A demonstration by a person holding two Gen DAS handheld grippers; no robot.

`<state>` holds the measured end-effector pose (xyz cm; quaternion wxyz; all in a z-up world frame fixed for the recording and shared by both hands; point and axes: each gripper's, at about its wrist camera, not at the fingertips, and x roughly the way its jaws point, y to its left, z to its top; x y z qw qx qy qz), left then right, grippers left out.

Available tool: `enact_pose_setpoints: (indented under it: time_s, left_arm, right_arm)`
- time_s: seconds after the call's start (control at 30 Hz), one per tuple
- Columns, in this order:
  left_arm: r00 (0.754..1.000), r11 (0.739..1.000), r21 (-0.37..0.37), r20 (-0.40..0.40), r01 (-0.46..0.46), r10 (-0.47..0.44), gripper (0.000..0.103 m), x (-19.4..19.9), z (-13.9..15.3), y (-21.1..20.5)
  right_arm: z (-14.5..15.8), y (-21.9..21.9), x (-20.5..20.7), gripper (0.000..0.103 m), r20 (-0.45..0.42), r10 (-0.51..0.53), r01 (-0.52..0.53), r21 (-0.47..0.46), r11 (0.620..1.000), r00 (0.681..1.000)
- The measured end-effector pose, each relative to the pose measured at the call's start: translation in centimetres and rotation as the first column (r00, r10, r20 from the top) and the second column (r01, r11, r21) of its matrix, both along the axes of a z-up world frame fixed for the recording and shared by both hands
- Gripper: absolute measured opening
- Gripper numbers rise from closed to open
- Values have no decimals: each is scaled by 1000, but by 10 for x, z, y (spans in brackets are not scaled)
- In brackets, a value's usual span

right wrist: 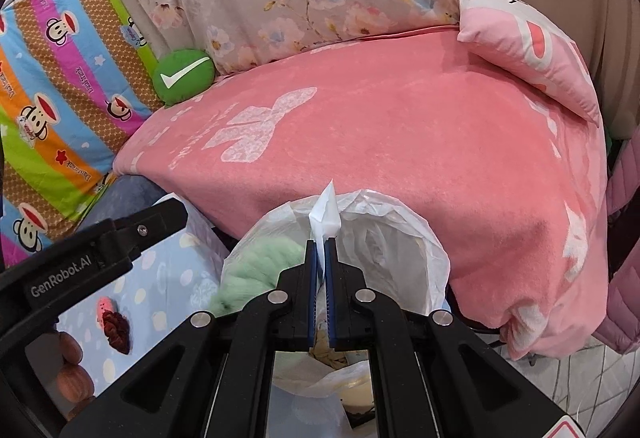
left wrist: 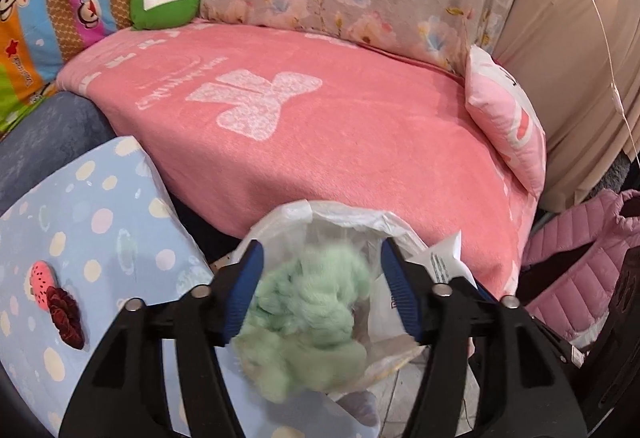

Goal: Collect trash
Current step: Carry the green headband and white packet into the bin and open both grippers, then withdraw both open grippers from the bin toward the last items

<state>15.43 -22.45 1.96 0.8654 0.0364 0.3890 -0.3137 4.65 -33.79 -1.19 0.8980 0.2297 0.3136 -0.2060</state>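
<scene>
Evidently the left gripper (left wrist: 320, 290), jaws wide around green fluff (left wrist: 308, 322), hangs over the bag (right wrist: 384, 238); the right gripper (right wrist: 321, 250), clamped on a wrapper (right wrist: 326, 214), waits just right.

Left gripper (left wrist: 322, 258) spread wide — green fluff (left wrist: 308, 318) between fingers.

- The bag (right wrist: 400, 238) under the claws is thin, crinkly, translucent plastic.
- The green wad (left wrist: 308, 302) between the left claw's fingers looks fuzzy, matt.
- Beyond both claws, the pink blanket (left wrist: 360, 142) is soft, napped cloth.
- Claw fingers (left wrist: 248, 290): ribbed blue pads on smooth black plastic.
</scene>
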Motion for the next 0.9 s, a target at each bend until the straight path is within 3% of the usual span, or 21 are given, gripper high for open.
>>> enact_pose_setpoints:
  time_s: [0.6, 0.83, 0.9]
  left_arm:
    - [998, 998, 24, -26, -58, 58, 59, 15, -12, 24]
    - [994, 994, 28, -35, -106, 107, 65, 25, -16, 39]
    - [992, 993, 29, -39, -116, 117, 65, 27, -18, 43]
  right_arm:
    - [-8, 11, 23, 4, -23, 34, -34, 2, 999, 999]
    - [-8, 22, 36, 26, -33, 54, -55, -16, 998, 998]
    - [-7, 26, 38, 26, -31, 63, -63, -18, 998, 998]
